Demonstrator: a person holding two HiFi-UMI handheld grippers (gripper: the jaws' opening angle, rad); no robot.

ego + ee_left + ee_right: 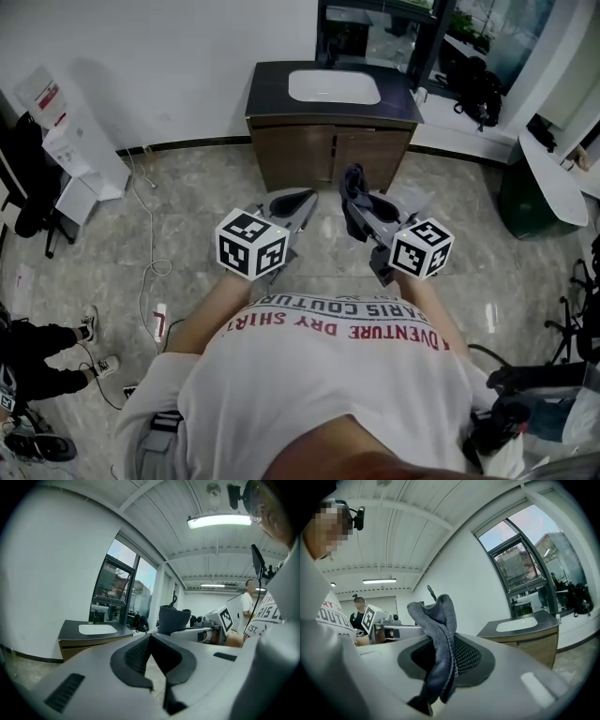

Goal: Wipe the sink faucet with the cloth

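The white sink (334, 86) is set in a dark-topped wooden cabinet (272, 94) against the far wall, some way ahead across the floor. It also shows as the sink (97, 629) in the left gripper view and the sink (518, 624) in the right gripper view. I cannot make out a faucet. My right gripper (356, 192) is shut on a dark grey-blue cloth (354, 214), which stands bunched up out of the jaws. The cloth (436, 616) covers the right gripper (442, 637) pads. My left gripper (302, 199) is held beside it at chest height. The left gripper (150, 638) is shut and holds nothing.
A white stand (70, 141) is at the left wall, with cables (150, 262) lying on the tiled floor. Someone's shoes (94, 328) show at the left edge. A dark bag (478, 89), a green bin (520, 202) and a white table (553, 178) are at the right.
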